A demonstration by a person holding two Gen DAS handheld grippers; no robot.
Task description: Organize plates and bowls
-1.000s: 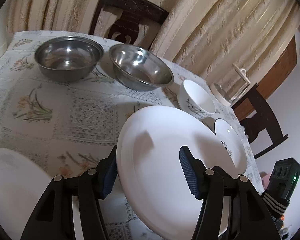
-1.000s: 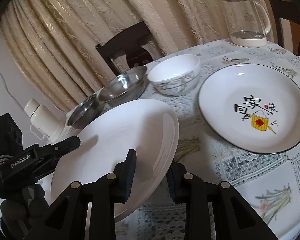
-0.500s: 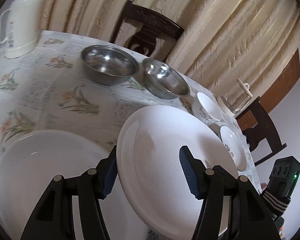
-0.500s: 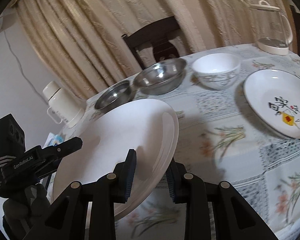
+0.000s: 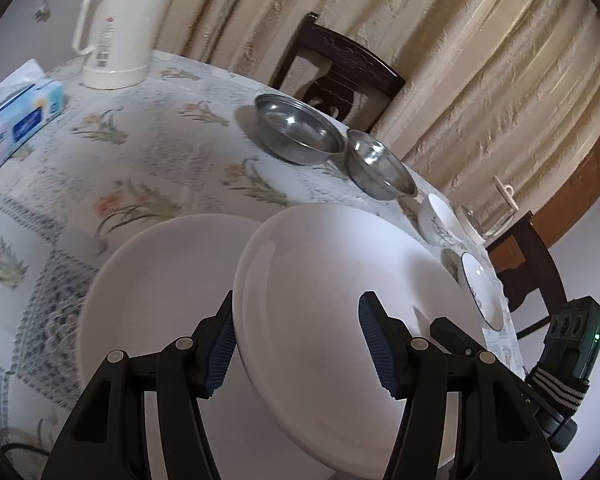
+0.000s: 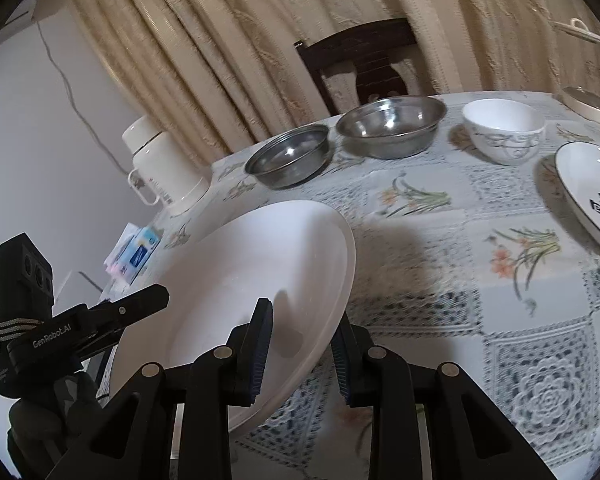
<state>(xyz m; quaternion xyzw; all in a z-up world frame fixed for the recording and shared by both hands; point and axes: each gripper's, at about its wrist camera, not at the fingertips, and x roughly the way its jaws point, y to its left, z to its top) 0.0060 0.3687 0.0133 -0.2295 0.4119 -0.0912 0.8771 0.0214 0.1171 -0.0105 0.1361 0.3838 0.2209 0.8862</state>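
A plain white plate [image 5: 340, 300] [image 6: 252, 280] hangs tilted above the table, held at opposite rims. My left gripper [image 5: 298, 344] is shut on its near rim, and my right gripper [image 6: 300, 344] is shut on the other rim. Each gripper also shows in the other's view: the left gripper [image 6: 140, 300] and the right gripper [image 5: 452, 332]. A second white plate [image 5: 160, 280] lies flat on the tablecloth, just left of and below the held one. Farther back stand two steel bowls [image 5: 296, 136] [image 5: 380, 168], a white patterned bowl [image 6: 500, 128] and a decorated plate [image 6: 592, 196].
A cream thermos jug [image 5: 120, 28] and a tissue pack [image 5: 20, 120] stand at the table's far left. A glass kettle [image 6: 588, 80] sits at the far right. A dark wooden chair [image 6: 364, 60] stands behind the table against the curtains.
Both grippers carried the held plate leftward across the table. The second white plate, the thermos and the tissue pack came into view; the decorated plate slid off to the right.
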